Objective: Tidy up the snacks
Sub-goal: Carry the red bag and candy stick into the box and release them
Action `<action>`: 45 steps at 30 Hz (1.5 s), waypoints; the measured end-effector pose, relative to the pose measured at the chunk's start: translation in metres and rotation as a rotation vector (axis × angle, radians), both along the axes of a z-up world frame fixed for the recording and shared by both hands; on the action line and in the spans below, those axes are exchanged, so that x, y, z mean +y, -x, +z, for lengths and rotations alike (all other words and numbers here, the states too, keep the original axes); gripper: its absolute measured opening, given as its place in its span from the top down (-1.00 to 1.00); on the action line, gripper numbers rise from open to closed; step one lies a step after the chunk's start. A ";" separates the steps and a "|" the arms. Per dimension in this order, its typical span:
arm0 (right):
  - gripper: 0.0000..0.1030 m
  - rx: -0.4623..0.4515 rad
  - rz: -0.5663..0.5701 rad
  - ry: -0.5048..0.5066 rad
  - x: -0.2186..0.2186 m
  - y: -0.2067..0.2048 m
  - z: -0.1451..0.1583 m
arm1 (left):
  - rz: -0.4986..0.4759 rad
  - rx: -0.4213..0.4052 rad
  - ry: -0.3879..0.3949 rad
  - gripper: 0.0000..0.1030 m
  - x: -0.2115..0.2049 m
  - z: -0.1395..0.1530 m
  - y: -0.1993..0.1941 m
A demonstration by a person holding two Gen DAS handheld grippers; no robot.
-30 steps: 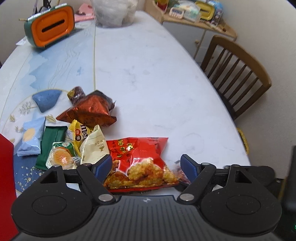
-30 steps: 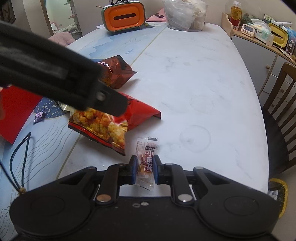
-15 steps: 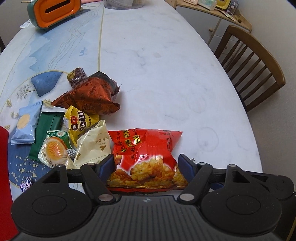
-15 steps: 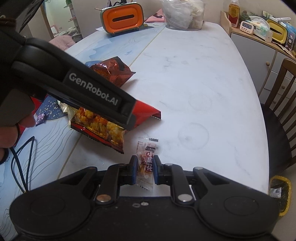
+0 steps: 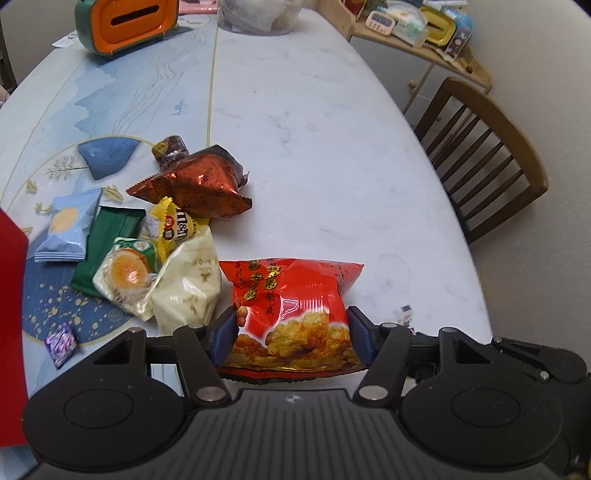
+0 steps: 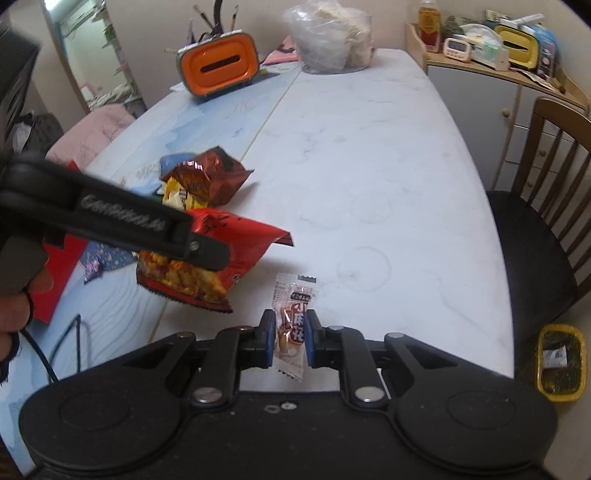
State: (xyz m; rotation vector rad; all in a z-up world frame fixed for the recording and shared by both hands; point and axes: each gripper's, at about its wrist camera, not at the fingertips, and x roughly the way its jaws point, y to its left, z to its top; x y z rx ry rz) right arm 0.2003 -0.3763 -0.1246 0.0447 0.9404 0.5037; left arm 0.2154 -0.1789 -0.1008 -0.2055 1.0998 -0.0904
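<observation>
My left gripper (image 5: 291, 338) is shut on a red snack bag (image 5: 291, 310) with fried pieces pictured on it, and holds it lifted off the table; the bag also shows in the right wrist view (image 6: 207, 258), hanging from the left gripper (image 6: 199, 251). My right gripper (image 6: 290, 338) is shut on a small clear candy packet (image 6: 293, 321) just above the table's near edge. A pile of snacks lies at left: a brown foil bag (image 5: 199, 184), a yellow M&M's pack (image 5: 177, 229), a cream pouch (image 5: 188, 284), a green bar (image 5: 107, 251), a light blue packet (image 5: 68, 225).
A red box edge (image 5: 11, 314) is at far left, with a small purple candy (image 5: 61, 343) beside it. An orange tissue box (image 5: 125, 22) and a plastic bag (image 6: 328, 37) stand at the far end. A wooden chair (image 5: 484, 155) is at right.
My left gripper has closed on the red snack bag and lifted its near end off the table. My right gripper still holds the candy packet in about the same place.
</observation>
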 end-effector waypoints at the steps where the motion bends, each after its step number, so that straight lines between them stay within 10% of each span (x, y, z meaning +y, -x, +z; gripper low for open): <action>1: 0.72 -0.002 -0.004 -0.005 -0.001 0.003 0.004 | 0.000 -0.007 0.008 -0.20 0.002 0.004 0.004; 17: 0.71 -0.087 0.056 -0.068 0.046 0.045 0.076 | 0.074 -0.103 0.035 -0.20 0.077 0.060 0.084; 45: 0.71 -0.169 0.345 -0.125 0.256 0.077 0.125 | 0.327 -0.181 -0.074 -0.20 0.262 0.102 0.177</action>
